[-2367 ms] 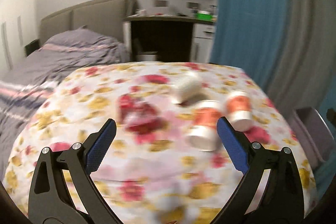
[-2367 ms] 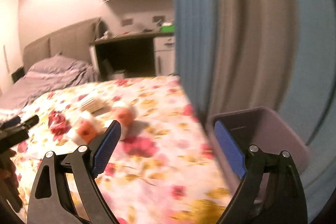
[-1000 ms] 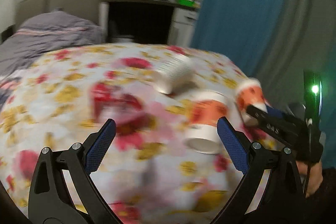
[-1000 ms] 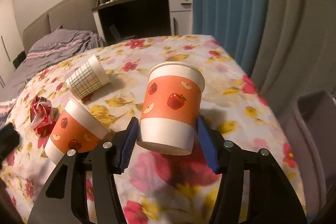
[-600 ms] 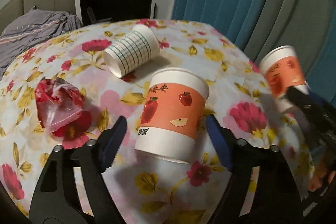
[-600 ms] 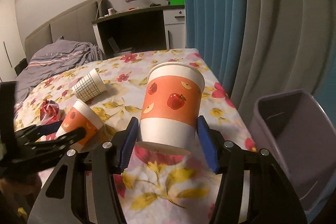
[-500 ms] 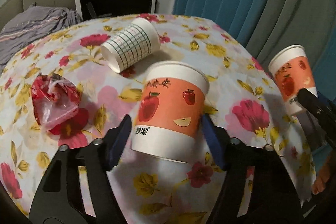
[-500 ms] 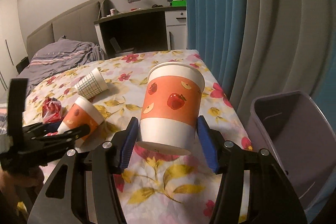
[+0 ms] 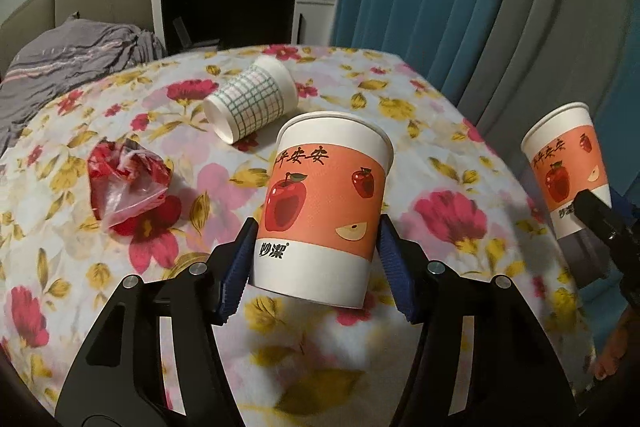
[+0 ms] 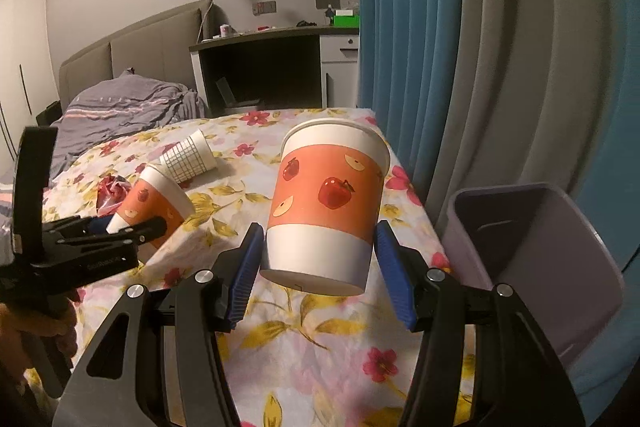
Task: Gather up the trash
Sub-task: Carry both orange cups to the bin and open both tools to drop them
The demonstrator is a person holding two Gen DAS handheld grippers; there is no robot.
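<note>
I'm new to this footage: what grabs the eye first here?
Two apple-print paper cups, one between the pads of each gripper: the left gripper, its jaws closing, pinches one cup; the right gripper holds another cup lifted beside the grey bin. Behind, a checked cup and red wrapper lie on the floral cloth.

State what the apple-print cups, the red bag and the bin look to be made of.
Apple-print cups: likely paper, matte, with a rolled rim. Red bag: thin glossy plastic film, crumpled and part see-through. Bin: probably moulded plastic, smooth greyish-purple walls with a dull sheen.
</note>
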